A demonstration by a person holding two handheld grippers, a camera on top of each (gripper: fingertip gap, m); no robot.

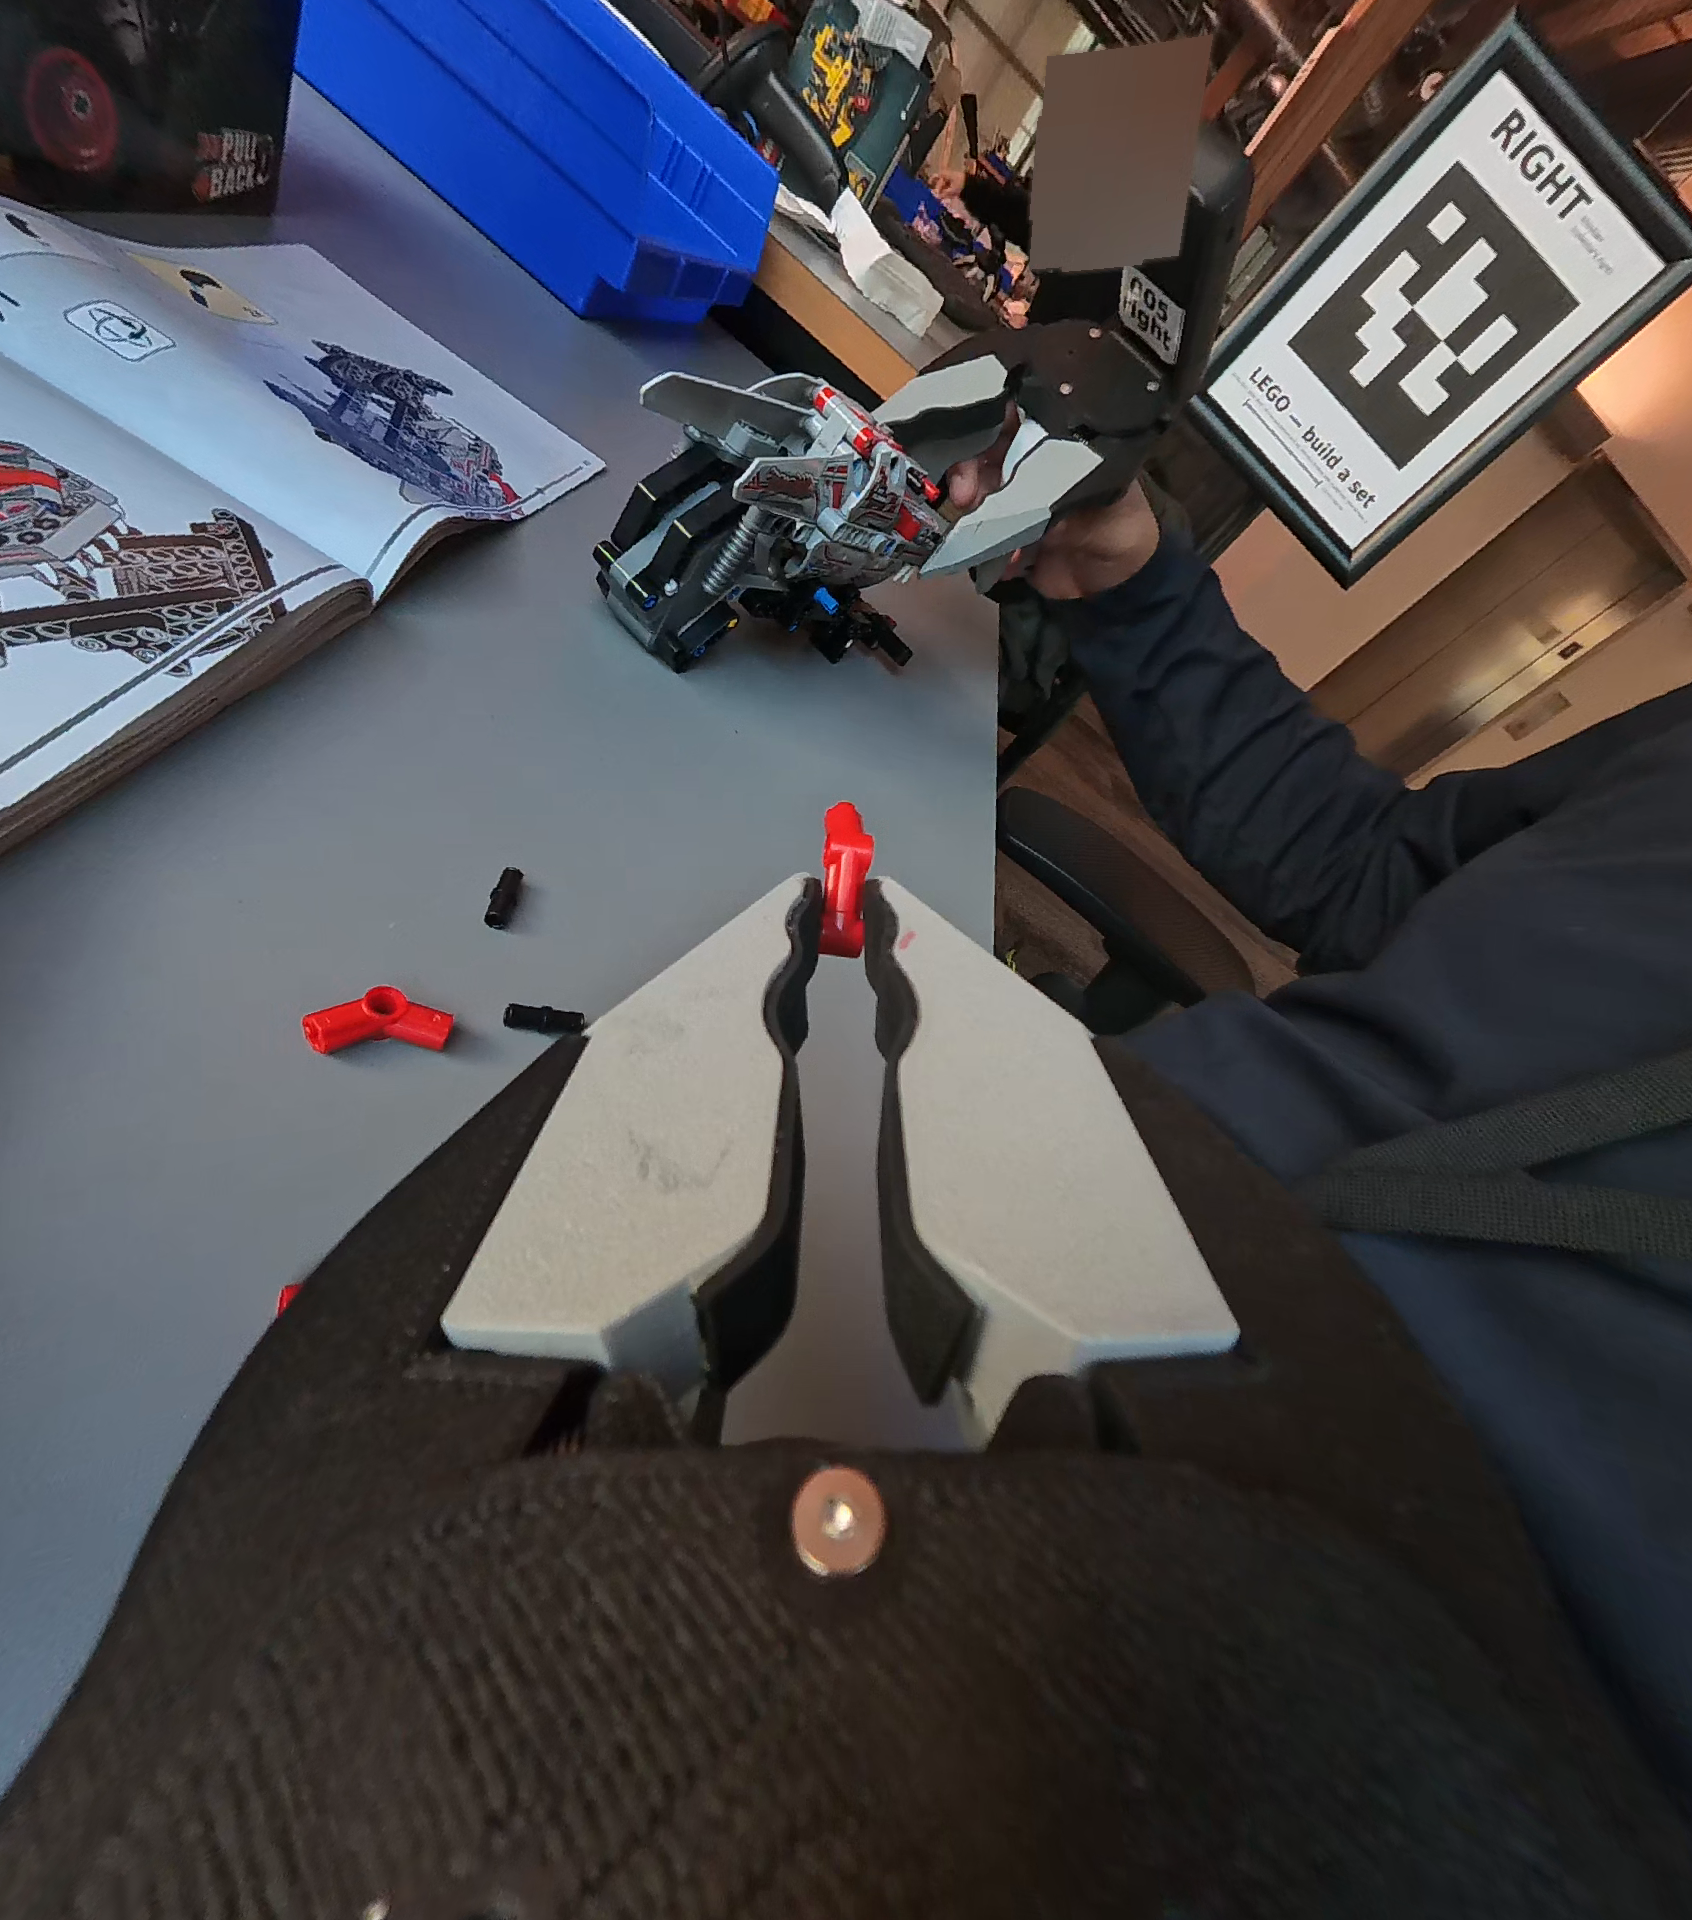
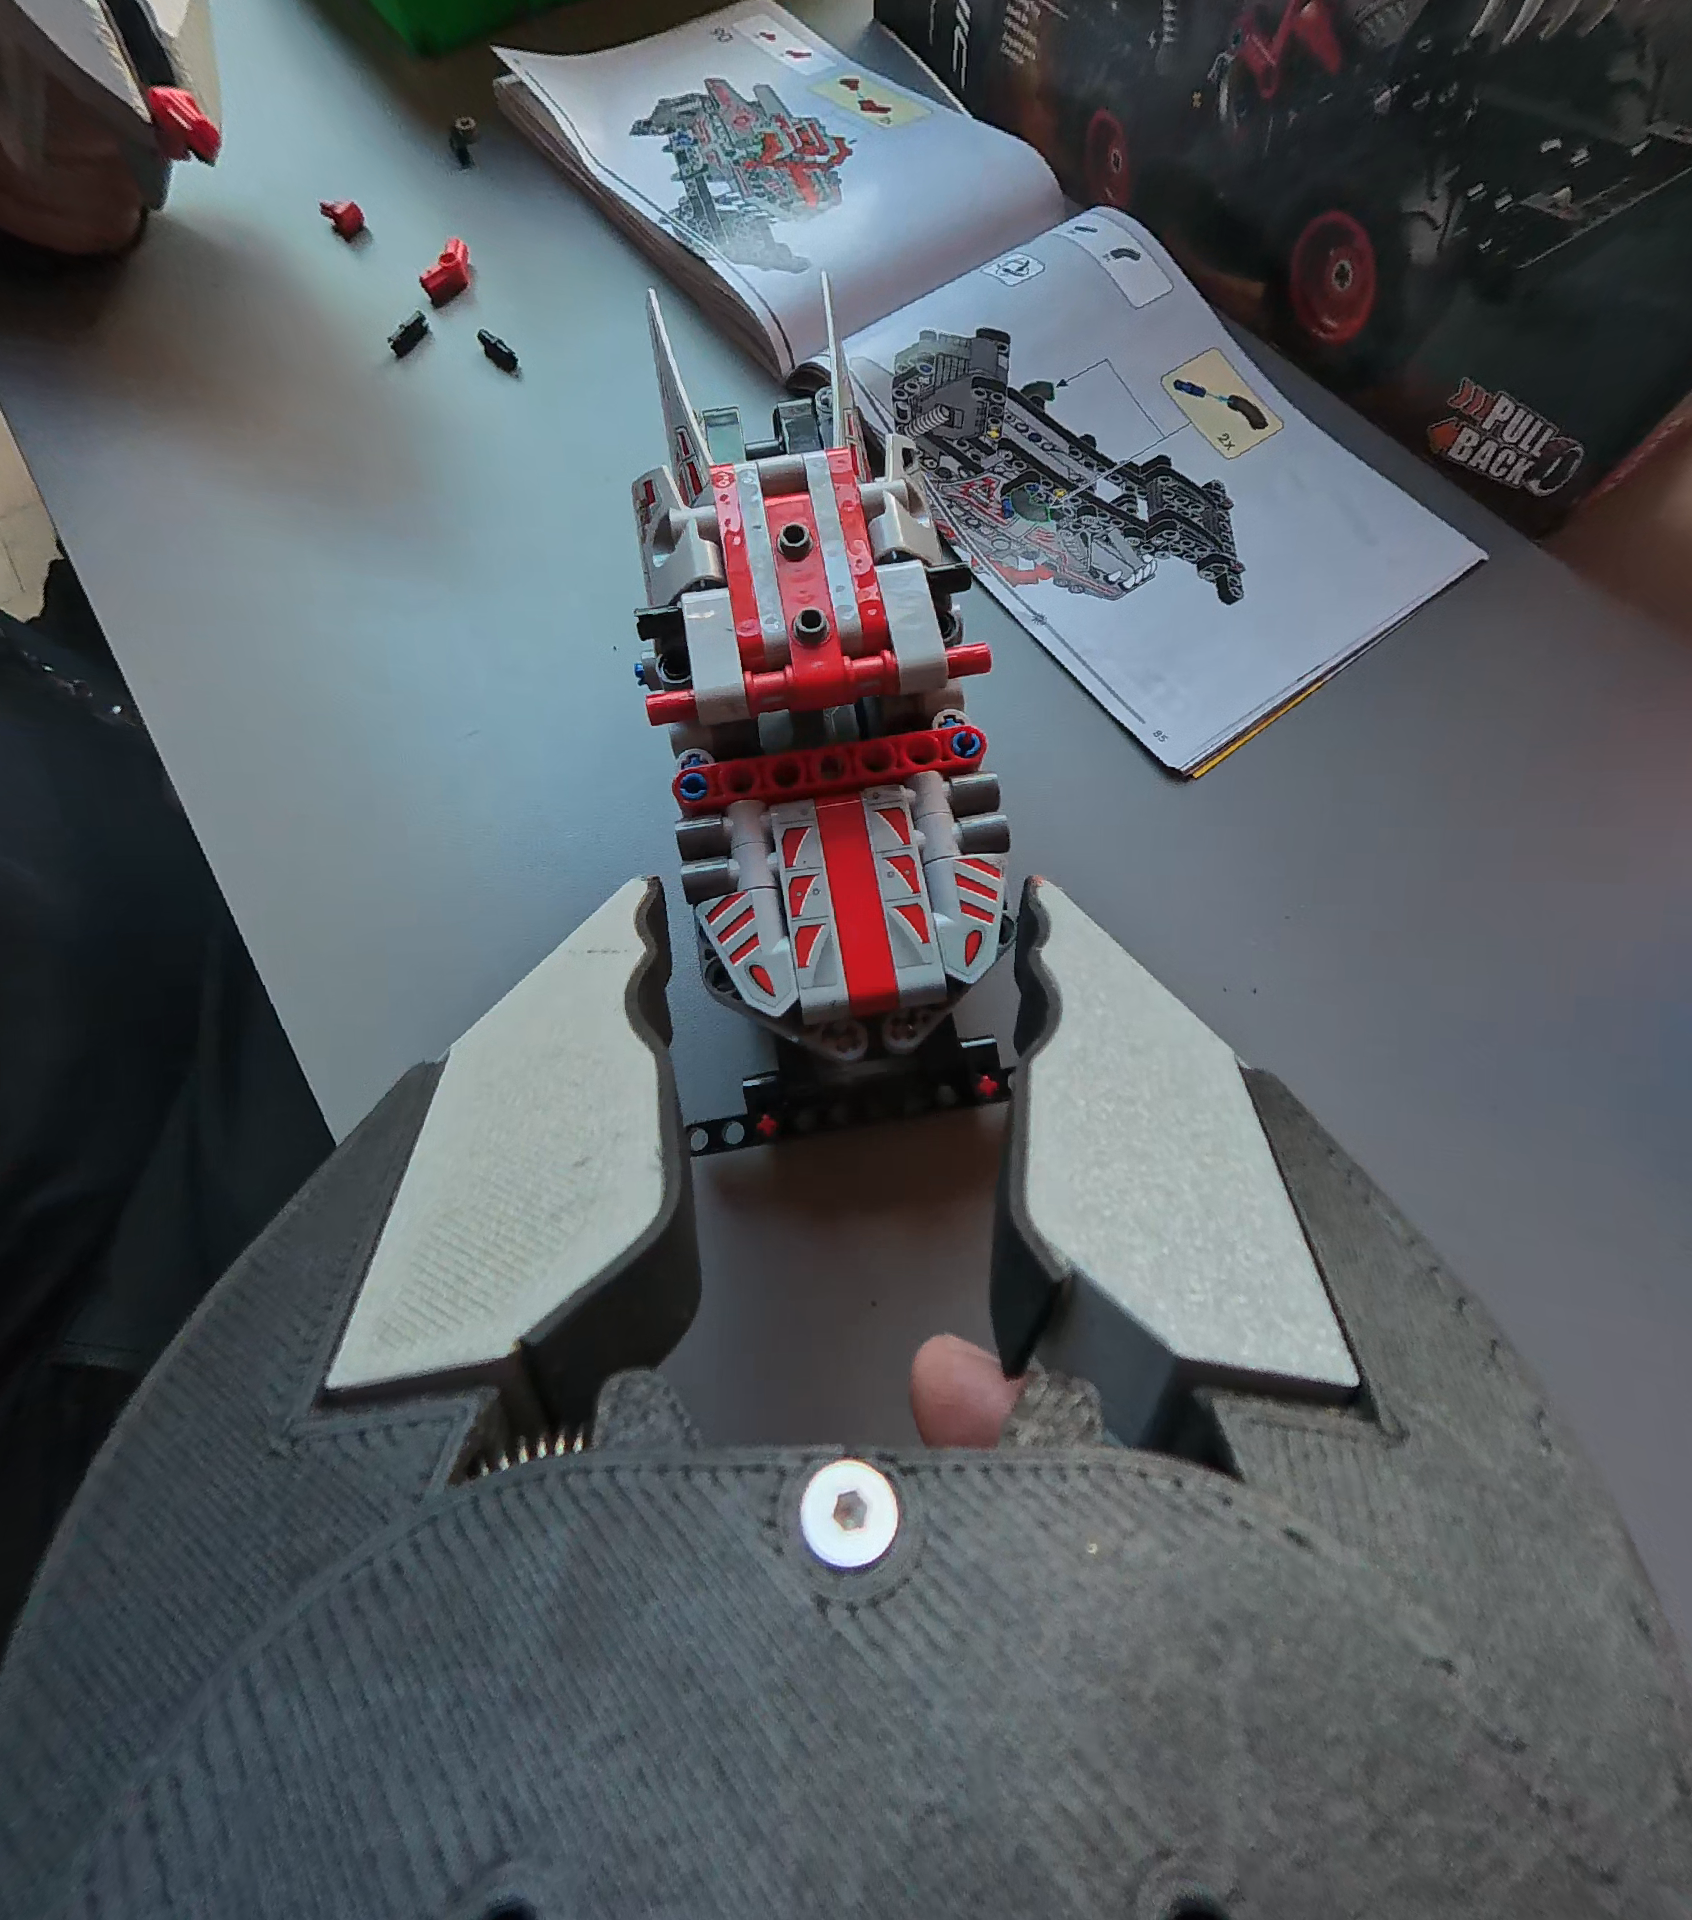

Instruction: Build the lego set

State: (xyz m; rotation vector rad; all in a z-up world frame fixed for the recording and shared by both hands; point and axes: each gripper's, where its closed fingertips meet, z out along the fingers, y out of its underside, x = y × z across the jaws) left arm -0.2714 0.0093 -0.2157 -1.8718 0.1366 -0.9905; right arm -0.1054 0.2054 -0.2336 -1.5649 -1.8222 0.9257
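Note:
My left gripper (image 1: 840,896) is shut on a small red connector (image 1: 844,847) and holds it above the grey table's right edge. It also shows at the top left of the right wrist view (image 2: 158,104), with the red piece (image 2: 185,120) at its tips. My right gripper (image 2: 842,914) is closed on the sides of the nose of the grey, red and black lego model (image 2: 821,644). The model's far end rests on the table. In the left wrist view, the right gripper (image 1: 956,488) holds the model (image 1: 780,520) at the table's far right.
A red angled connector (image 1: 376,1020) and two black pins (image 1: 504,897) (image 1: 543,1018) lie on the grey table (image 1: 198,1195). Behind them are the open instruction booklet (image 1: 146,499), a blue bin (image 1: 551,135) and the set's box (image 2: 1393,208). A framed sign (image 1: 1444,301) stands to the right. Left tips to right tips: about 25 cm.

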